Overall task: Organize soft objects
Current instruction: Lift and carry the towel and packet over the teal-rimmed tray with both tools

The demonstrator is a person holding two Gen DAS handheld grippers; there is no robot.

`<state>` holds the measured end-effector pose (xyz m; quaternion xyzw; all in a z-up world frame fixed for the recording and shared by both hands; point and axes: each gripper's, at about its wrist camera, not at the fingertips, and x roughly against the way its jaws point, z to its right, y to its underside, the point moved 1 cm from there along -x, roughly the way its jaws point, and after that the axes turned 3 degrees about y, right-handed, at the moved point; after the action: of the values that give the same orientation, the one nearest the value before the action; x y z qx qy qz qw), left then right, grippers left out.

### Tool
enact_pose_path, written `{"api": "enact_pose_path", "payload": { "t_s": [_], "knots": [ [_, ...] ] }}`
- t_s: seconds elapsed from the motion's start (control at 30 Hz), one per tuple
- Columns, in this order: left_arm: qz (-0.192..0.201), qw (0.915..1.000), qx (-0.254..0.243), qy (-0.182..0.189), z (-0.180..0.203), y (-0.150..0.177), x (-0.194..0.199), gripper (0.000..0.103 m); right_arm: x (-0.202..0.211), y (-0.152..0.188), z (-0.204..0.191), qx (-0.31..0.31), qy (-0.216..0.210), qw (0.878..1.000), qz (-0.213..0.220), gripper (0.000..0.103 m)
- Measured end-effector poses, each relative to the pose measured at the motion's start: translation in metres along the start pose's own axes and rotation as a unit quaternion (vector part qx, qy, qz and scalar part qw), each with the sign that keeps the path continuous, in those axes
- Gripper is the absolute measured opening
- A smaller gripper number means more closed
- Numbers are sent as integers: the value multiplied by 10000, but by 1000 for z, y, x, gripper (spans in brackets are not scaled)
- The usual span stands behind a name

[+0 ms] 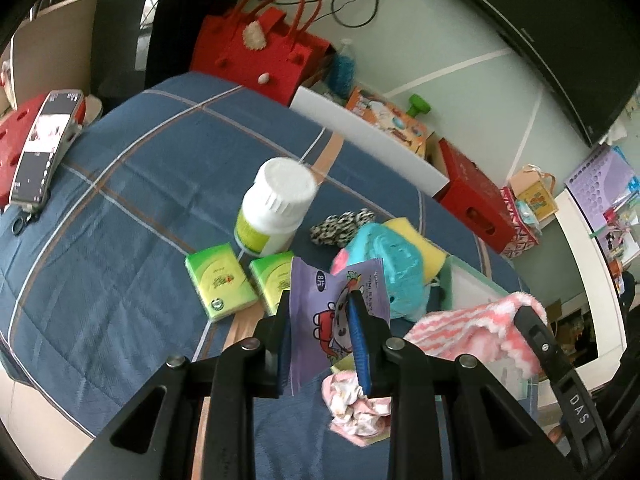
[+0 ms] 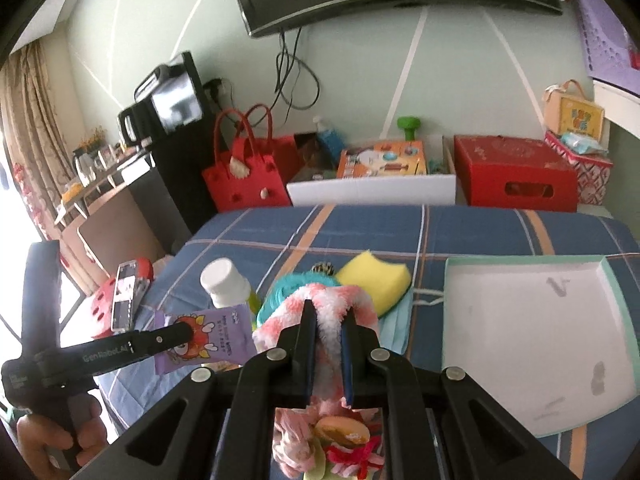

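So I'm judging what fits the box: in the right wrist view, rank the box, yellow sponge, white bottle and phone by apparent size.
1. Box
2. Sponge
3. Bottle and phone look alike; unranked, and nearness may skew all of this.

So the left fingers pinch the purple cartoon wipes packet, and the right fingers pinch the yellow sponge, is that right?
Not quite. The right fingers pinch the pink-and-white fuzzy cloth, not the yellow sponge, which lies untouched on the blue plaid bedcover in the right wrist view. The left fingers do pinch the purple cartoon wipes packet.
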<state>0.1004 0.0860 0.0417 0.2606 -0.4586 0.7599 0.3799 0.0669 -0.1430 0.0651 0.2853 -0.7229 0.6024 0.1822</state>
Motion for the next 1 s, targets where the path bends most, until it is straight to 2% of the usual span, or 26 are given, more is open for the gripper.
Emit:
{"api": "enact_pose_path", "payload": {
  "t_s": [0.17,0.33,0.63,0.83,1.0],
  "knots": [
    [32,9997,-234,91,24,-4,4,27,19,-13,7,-50,167,9995,247,11],
    [67,9984,-534,154,52,-7,7,27,38,-27,18,-35,541,9974,484,11],
    [70,9933,-1084,391,107,-22,-3,27,56,-48,70,-448,1182,9898,650,11],
    [-80,9861,-1522,669,152,-25,-28,27,66,-50,119,-863,1699,9789,742,11],
    [-395,9785,-1795,933,186,-18,-68,27,64,-42,161,-1186,2191,9662,664,12]
  ]
}}
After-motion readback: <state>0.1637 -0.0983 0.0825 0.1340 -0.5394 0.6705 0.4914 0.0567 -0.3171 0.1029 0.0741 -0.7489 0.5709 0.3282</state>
